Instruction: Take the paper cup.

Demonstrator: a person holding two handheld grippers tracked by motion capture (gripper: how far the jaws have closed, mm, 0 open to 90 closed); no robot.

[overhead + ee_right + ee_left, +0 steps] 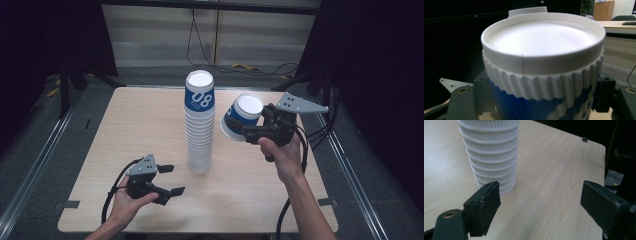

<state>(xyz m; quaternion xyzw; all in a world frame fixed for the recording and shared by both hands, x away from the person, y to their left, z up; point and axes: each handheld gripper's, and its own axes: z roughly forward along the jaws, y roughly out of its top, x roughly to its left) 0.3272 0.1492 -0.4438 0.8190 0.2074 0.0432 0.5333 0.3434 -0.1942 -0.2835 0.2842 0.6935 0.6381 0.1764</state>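
- Nearest, the left gripper (170, 180) hovered over the table (150, 115), jaws wide apart, beside the cup stack (199, 125).
- Right gripper (252, 131) clamped a tilted blue-and-white cup (241, 117).

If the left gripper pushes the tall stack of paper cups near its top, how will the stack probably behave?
The stack of cups is tall on a narrow base, so a high push would probably tip it rather than slide it. It looks light, being nested paper cups, so little force may be enough. The ribbed sleeves may give the left gripper some grip.
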